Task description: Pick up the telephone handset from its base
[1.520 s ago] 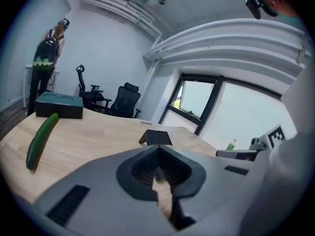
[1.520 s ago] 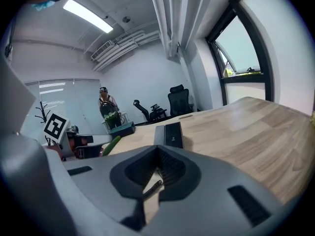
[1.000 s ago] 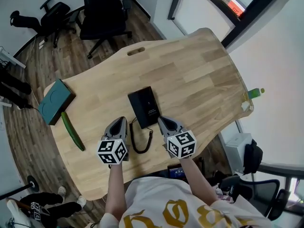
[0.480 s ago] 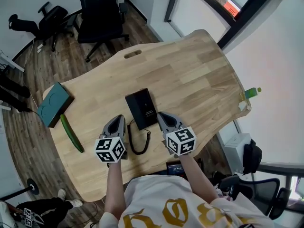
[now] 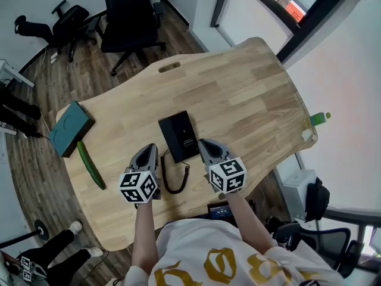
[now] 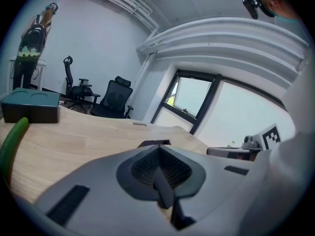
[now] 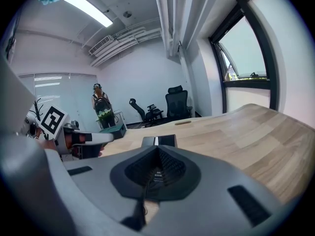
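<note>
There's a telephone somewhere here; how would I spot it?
Find the big wooden table. Toward its near edge lies the telephone. Unlike the teal box and green stick at left, it is flat, black, and trails a curly cord.

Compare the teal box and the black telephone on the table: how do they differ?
The teal box sits at the left edge of the table; the black telephone lies near the middle. The telephone trails a coiled cord; the box has none. Both are flat rectangles lying on the wood.

apparently a new stance for the bystander's legs (image 5: pixel 50 250)
</note>
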Demonstrator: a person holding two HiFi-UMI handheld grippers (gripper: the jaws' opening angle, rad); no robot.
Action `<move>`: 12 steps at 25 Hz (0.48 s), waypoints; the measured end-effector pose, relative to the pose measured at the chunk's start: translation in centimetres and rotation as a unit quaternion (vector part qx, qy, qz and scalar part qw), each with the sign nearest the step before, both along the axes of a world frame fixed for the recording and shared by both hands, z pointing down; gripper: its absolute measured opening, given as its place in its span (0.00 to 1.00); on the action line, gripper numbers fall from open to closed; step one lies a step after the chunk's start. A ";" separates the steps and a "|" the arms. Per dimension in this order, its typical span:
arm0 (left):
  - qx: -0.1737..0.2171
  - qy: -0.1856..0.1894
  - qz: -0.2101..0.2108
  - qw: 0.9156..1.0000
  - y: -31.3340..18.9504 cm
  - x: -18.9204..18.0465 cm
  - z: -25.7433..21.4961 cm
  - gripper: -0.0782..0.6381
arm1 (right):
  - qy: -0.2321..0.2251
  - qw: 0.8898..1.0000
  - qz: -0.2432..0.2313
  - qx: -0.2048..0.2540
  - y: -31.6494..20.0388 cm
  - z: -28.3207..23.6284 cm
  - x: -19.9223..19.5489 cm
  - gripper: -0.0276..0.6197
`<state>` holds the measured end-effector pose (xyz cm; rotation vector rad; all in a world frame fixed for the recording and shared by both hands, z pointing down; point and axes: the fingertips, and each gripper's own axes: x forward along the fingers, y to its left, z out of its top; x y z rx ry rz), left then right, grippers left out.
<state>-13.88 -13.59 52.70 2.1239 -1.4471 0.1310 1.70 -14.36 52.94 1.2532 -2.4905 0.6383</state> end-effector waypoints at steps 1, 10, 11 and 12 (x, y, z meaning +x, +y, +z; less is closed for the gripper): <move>-0.002 0.000 -0.001 1.000 -0.1 0.0 0.1 0.12 | 0.000 1.000 -0.001 -0.001 -0.1 0.0 0.0 0.05; -0.022 0.020 -0.010 1.000 -0.4 0.0 1.5 0.12 | 0.007 1.000 -0.012 -0.015 -0.6 1.1 -0.2 0.05; -0.027 0.023 -0.011 0.999 -0.4 0.1 1.7 0.12 | 0.008 1.000 -0.014 -0.017 -0.6 1.2 -0.1 0.05; -0.032 0.027 -0.012 0.999 -0.4 0.2 2.0 0.12 | 0.008 1.000 -0.015 -0.018 -0.7 1.4 -0.1 0.05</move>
